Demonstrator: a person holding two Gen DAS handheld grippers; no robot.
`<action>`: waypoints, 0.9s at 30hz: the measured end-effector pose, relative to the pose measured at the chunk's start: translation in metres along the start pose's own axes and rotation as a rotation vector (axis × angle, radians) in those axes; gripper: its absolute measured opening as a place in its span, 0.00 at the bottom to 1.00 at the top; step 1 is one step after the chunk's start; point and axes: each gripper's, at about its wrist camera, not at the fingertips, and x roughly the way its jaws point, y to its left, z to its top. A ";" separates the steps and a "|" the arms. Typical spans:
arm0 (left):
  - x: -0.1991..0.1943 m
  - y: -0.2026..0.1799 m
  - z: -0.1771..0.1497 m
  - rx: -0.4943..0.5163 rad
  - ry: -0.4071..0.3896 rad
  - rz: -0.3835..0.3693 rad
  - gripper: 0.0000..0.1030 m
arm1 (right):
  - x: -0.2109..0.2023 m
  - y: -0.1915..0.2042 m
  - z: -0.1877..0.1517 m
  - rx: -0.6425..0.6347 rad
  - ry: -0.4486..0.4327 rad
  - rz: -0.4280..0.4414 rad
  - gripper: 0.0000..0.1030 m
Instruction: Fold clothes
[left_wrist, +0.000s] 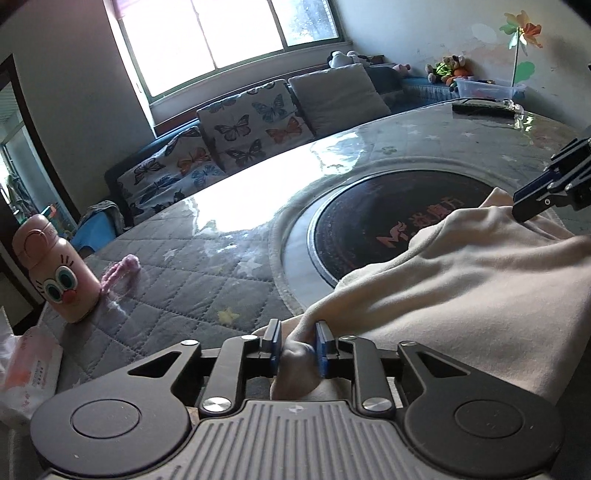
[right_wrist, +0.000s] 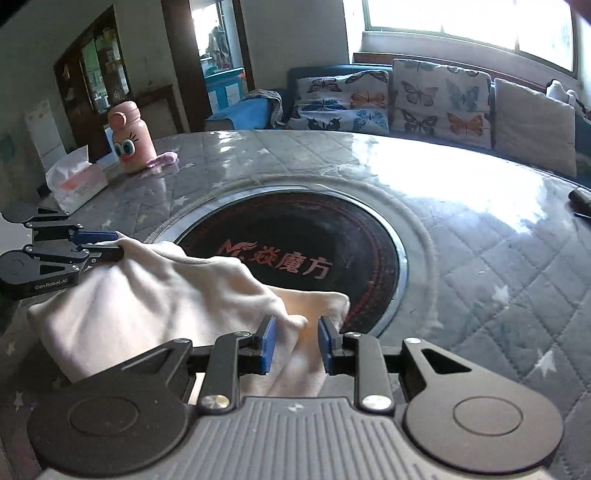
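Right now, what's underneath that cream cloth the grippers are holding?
The cream cloth drapes over the quilted table cover and overlaps the near edge of the black round cooktop. Anything else beneath it is hidden by the fabric.

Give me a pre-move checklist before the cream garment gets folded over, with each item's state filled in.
1. Left claw has cloth between its pads: ok.
2. Right claw has cloth between its pads: ok, though its jaws stand fairly wide; firmness of grip cannot tell.
3. Cream garment lifted and spanning both claws: ok.
4. Garment partly overlaps the black round hotplate: not ok if hot; heat cannot tell.
5. Pink bottle and tissue pack stand apart from the garment: ok.
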 end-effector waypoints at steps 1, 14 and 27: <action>0.000 0.000 0.000 -0.001 0.001 0.005 0.28 | 0.001 0.002 0.001 -0.003 -0.001 0.007 0.24; 0.004 0.005 -0.004 -0.020 0.009 0.029 0.42 | 0.005 0.016 0.007 -0.049 -0.045 -0.107 0.04; -0.013 0.023 0.003 -0.057 -0.030 0.066 0.50 | 0.016 0.019 0.014 -0.024 -0.026 -0.081 0.11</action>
